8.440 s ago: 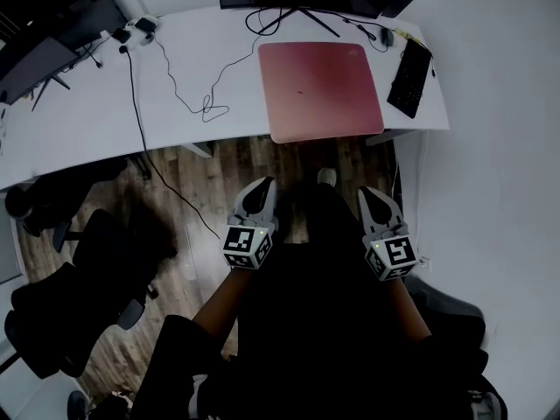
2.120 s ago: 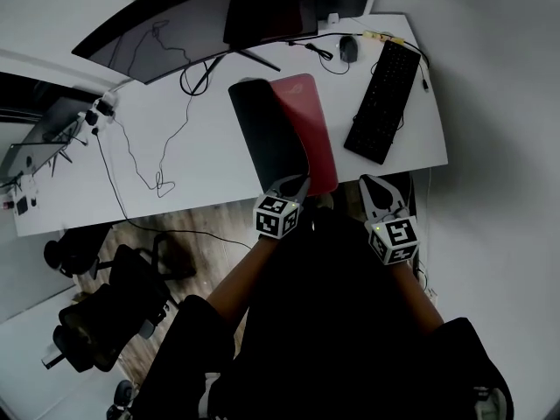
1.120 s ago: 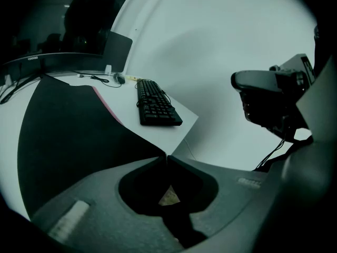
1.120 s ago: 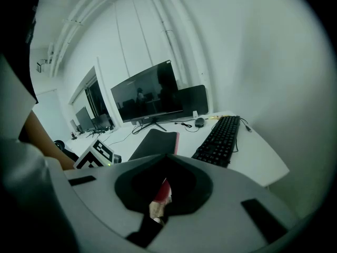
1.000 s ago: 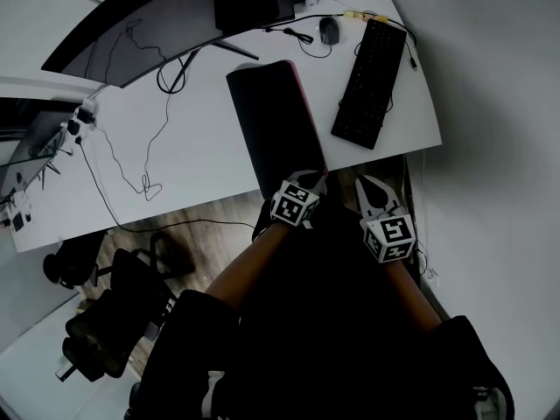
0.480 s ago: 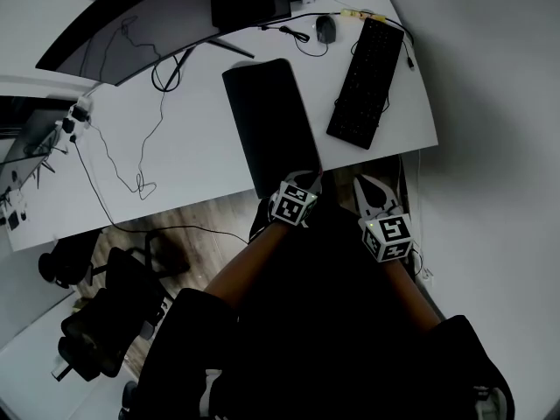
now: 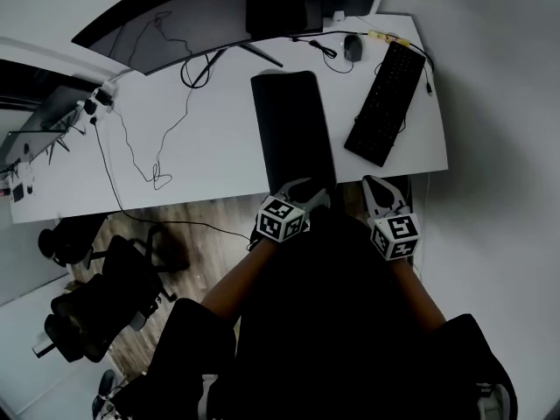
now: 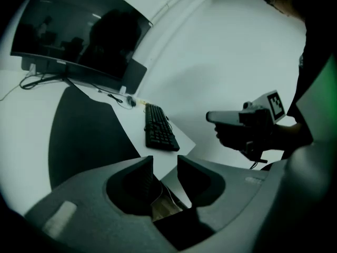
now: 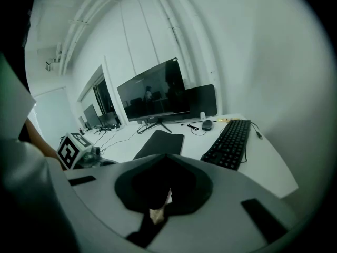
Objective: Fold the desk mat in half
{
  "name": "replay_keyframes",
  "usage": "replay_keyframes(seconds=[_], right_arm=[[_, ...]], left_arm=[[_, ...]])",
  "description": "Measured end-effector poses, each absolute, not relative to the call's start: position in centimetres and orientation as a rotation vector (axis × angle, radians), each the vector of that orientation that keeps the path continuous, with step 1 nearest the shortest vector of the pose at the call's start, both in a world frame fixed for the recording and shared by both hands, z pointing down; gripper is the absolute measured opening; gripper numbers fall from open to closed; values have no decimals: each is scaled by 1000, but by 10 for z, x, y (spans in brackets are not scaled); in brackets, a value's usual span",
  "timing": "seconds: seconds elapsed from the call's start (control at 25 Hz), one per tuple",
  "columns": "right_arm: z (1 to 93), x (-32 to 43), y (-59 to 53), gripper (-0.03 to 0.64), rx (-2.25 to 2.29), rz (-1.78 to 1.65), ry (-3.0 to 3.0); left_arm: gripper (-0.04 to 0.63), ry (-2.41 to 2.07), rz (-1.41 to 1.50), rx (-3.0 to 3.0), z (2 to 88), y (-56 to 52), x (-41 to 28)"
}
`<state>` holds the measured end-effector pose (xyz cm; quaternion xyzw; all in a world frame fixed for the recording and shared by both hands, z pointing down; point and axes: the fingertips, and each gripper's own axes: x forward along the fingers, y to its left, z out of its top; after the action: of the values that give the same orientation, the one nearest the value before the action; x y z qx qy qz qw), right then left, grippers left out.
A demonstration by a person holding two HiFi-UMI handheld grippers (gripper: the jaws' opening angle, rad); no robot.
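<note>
The desk mat (image 7: pixel 293 129) lies folded in half on the white desk (image 7: pixel 210 147), black underside up; it shows as a dark slab in the left gripper view (image 8: pixel 79 136) and as a dark strip in the right gripper view (image 9: pixel 160 141). My left gripper (image 7: pixel 308 187) hovers at the mat's near edge, just off the desk front. Its jaws are opening, a gap stands between them and nothing is in it (image 8: pixel 165 159). My right gripper (image 7: pixel 382 187) hangs to the right, below the desk edge, its jaws closed together on nothing (image 9: pixel 164 157).
A black keyboard (image 7: pixel 387 103) lies right of the mat, a mouse (image 7: pixel 353 49) behind it. A curved monitor (image 7: pixel 175 24) stands at the back, with cables (image 7: pixel 162 147) trailing over the left of the desk. Office chairs (image 7: pixel 96 296) stand on the wooden floor at the left.
The left gripper was shut at the folded mat's near edge; its jaws have now parted and it has come back off the mat a little. The right gripper stays put.
</note>
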<state>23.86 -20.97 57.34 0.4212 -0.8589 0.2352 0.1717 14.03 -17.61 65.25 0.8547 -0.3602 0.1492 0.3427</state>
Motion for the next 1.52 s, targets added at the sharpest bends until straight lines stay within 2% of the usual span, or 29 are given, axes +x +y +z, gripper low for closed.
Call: replay_keyframes(seconds=[0.16,0.24,0.44,0.72,1.52], right_arm=[[549,214,-229,0,1177,606,-2488],[531,195,-237,0,1157,557,-2525],[488,141,-247,0,1114,414,-2598],[448,58,-233,-1,1019,278,-2652],[409,-60,-185,-2,1114,201,-2614]], left_arm=[[53,-1125,235,2249,596,-182,79],[31,-1262,195,2247,565,-184,44],[23,-1597,92,2148,496,-181,-46],[23,-1781,-45,2144,425,-166,-139],[23,-1796,-150,2208,409,-123,-265]])
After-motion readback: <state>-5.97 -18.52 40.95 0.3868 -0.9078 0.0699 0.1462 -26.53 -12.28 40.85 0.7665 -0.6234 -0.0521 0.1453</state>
